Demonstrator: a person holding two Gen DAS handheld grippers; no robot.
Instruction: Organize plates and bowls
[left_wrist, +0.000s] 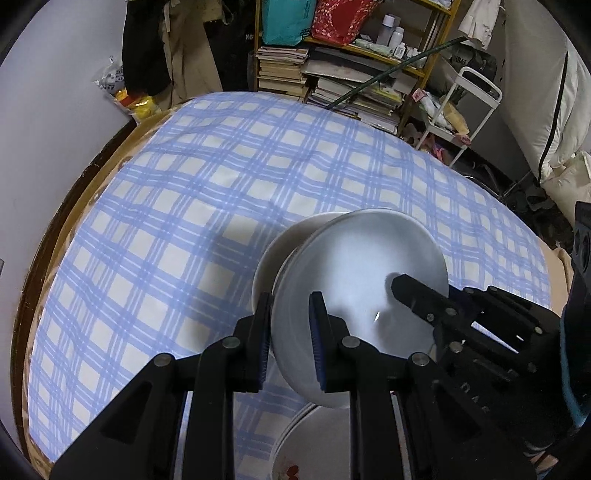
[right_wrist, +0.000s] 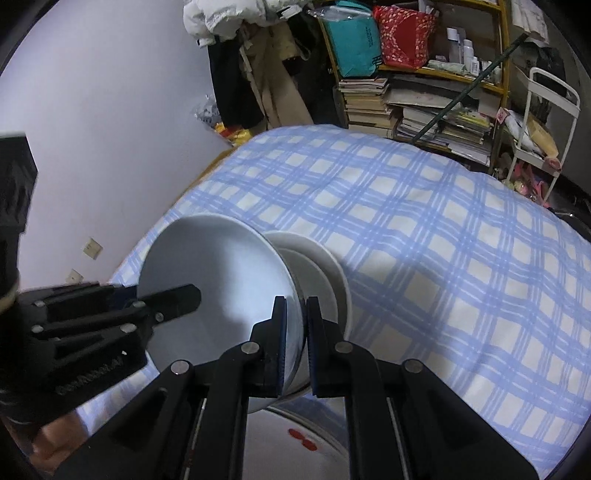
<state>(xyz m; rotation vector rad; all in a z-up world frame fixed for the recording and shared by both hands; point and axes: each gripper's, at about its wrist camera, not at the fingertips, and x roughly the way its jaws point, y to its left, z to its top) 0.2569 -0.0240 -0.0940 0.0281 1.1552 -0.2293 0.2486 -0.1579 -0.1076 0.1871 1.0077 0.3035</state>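
Note:
A white bowl (left_wrist: 354, 266) (right_wrist: 218, 273) is held tilted above the blue checked tablecloth (left_wrist: 184, 206), gripped from both sides. My left gripper (left_wrist: 291, 332) is shut on its left rim. My right gripper (right_wrist: 295, 332) is shut on its right rim and shows at the right of the left wrist view (left_wrist: 410, 291). A second white bowl (left_wrist: 273, 251) (right_wrist: 325, 266) sits just behind it, touching or nearly so. A white plate with red marks (left_wrist: 299, 450) (right_wrist: 314, 443) lies below the grippers.
The cloth-covered table (right_wrist: 443, 240) stretches far ahead. A purple wall (right_wrist: 110, 129) is on the left. Shelves with stacked books (left_wrist: 332, 74) and a white trolley (left_wrist: 465, 122) stand beyond the far edge.

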